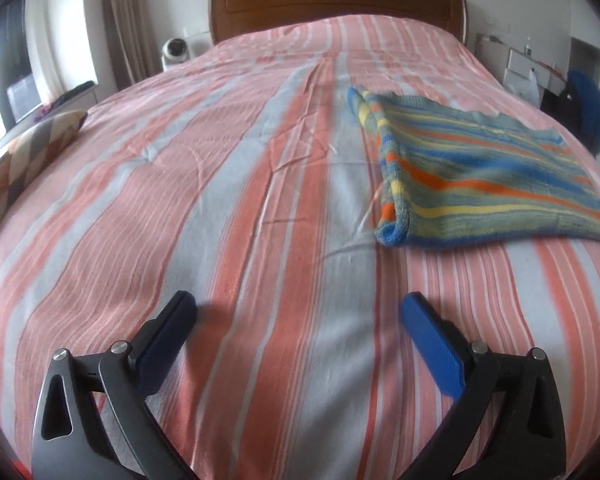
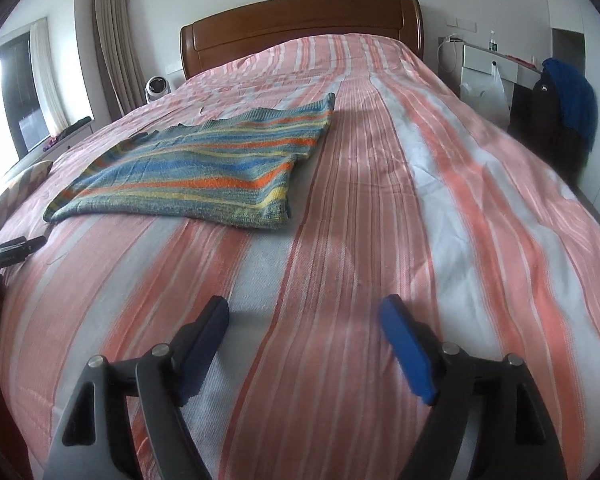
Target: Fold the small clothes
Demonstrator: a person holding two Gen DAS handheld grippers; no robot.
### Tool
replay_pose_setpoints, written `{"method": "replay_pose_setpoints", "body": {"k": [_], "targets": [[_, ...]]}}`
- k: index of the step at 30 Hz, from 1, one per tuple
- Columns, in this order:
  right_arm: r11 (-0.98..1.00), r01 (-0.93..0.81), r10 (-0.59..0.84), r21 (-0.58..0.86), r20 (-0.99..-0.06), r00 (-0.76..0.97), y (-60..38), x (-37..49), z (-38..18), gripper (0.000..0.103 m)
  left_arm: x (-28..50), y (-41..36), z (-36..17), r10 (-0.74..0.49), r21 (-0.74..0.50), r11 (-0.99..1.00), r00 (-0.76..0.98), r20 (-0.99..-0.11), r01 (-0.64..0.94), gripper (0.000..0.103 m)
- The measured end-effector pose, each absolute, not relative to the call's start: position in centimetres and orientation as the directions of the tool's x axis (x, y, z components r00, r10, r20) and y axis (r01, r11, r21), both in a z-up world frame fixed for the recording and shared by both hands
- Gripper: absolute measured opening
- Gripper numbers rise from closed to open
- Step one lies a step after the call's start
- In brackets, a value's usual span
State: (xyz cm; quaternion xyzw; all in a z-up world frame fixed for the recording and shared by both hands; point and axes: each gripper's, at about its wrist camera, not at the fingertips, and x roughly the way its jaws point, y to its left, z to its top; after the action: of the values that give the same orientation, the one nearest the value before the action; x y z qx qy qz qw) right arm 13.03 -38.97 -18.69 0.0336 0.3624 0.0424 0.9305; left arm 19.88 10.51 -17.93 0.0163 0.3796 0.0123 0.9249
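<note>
A small knitted garment with blue, green, yellow and orange stripes lies folded flat on the bed, ahead and to the right in the left wrist view. In the right wrist view the garment lies ahead and to the left. My left gripper is open and empty, hovering over the bedspread short of the garment's near left corner. My right gripper is open and empty, over bare bedspread to the right of the garment. The left gripper's fingers show at the left edge of the right wrist view.
The bed carries a pink, orange and grey striped bedspread with a wooden headboard. A patterned cushion lies at the left edge. A small fan stands on the left, a white desk and blue-draped chair on the right.
</note>
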Motion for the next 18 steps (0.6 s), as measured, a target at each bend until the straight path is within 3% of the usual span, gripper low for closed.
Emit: {"method": "replay_pose_setpoints", "body": {"k": [18], "targets": [[0.993, -0.059, 0.11, 0.099, -0.66, 0.743, -39.28, 12.23, -18.58, 0.079, 19.39, 10.34, -17.7, 0.045, 0.05, 0.999, 0.72, -0.693, -0.014, 0.102]]}}
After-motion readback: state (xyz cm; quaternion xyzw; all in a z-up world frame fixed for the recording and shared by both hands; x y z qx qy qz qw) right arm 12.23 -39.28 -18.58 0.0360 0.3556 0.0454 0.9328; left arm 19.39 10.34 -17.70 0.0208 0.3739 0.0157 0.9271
